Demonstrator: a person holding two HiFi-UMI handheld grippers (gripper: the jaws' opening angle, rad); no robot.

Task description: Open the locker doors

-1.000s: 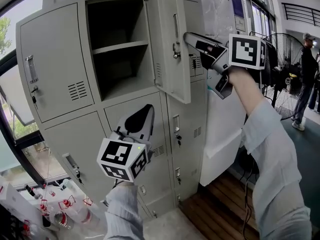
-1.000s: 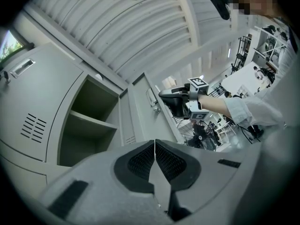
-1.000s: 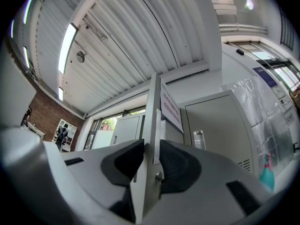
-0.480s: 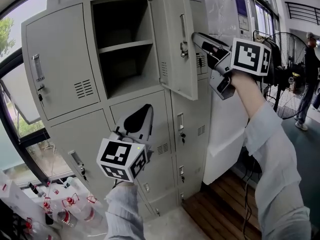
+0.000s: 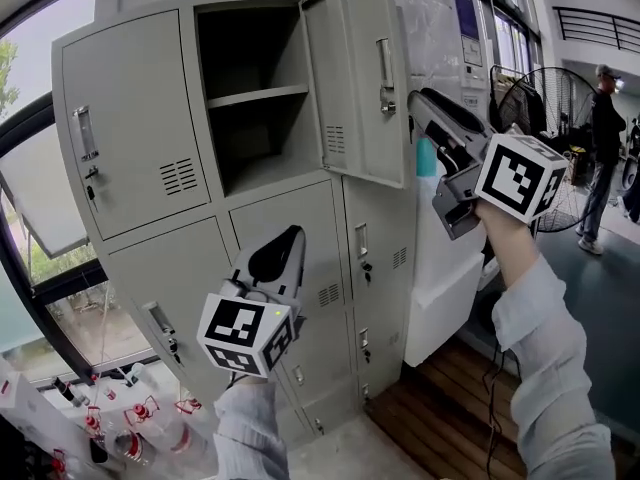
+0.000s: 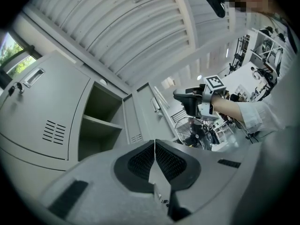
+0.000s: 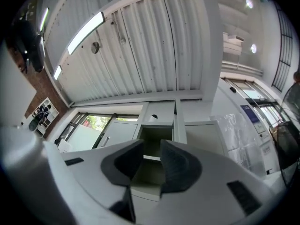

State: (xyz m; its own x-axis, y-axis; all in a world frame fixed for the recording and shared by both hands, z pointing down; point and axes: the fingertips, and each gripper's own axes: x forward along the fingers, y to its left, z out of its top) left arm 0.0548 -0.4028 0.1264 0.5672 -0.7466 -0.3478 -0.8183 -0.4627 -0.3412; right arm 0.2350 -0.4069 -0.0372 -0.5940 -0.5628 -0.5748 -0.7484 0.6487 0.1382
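Standing ajar: upper middle door (image 5: 362, 78) of the grey locker (image 5: 130, 148), upper centre of frame, swung out to the right, exposing a shelf (image 5: 255, 95). Other doors shut. Right tool (image 5: 418, 98), right of centre, sits just beside the door's free edge, jaws partly apart, nothing between them. Left tool (image 5: 292, 233), lower centre, in front of the lower doors, jaws pressed together, empty.

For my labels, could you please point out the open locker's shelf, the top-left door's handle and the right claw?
shelf (image 5: 262, 96): head view, front edge.
top-left door's handle (image 5: 85, 133): head view, its bar.
right claw (image 5: 418, 108): head view, between fingertips.
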